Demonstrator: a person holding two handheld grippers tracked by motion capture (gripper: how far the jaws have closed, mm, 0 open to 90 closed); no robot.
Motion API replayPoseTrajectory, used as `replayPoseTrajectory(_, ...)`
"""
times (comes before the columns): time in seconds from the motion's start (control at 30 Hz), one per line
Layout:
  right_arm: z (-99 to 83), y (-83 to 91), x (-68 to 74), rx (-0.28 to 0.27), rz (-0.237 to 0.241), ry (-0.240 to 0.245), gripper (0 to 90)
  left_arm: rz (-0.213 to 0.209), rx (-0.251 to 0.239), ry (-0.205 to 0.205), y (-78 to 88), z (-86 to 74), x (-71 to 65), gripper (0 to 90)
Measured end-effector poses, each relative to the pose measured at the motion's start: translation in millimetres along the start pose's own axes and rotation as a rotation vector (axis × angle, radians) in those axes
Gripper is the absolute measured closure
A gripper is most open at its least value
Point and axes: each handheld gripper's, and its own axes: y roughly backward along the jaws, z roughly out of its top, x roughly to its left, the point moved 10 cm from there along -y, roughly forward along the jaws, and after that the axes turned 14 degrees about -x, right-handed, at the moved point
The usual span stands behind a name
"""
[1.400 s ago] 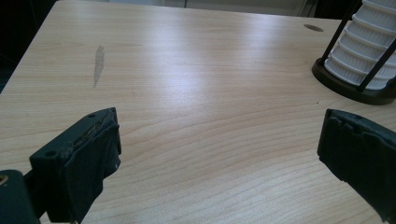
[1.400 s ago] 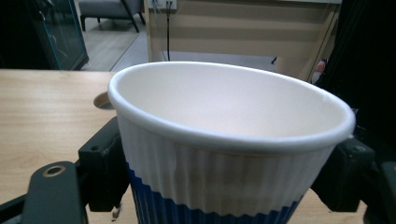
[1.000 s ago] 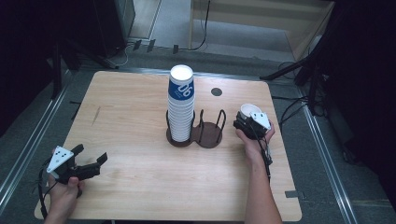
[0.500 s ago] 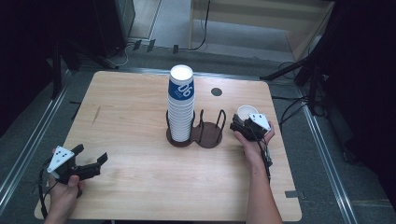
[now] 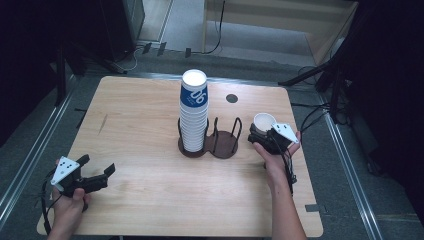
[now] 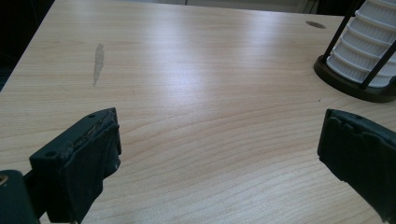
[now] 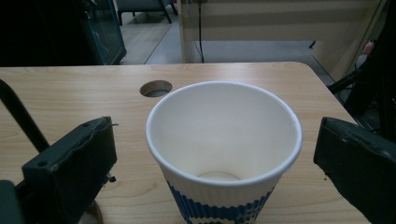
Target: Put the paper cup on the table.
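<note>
High view: fixed above the near edge, looking forward and down, whole table [image 5: 150,200] in frame, floor at top. Left gripper view: low and close over the wood, facing across to the cup stack [image 6: 369,51] in its holder, upper right of frame. Right gripper view: close on a paper cup [image 7: 224,149], facing the far edge. All three share the tabletop hole [image 5: 231,98].
</note>
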Motion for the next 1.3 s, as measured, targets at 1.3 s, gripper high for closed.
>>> replayPoseTrajectory(1.3, 9.5, 94.9, -19.9, -0.103, 0.025, 0.007, 0.0, 0.009, -0.001, -0.007, 0.4, 0.0, 0.2, 0.1)
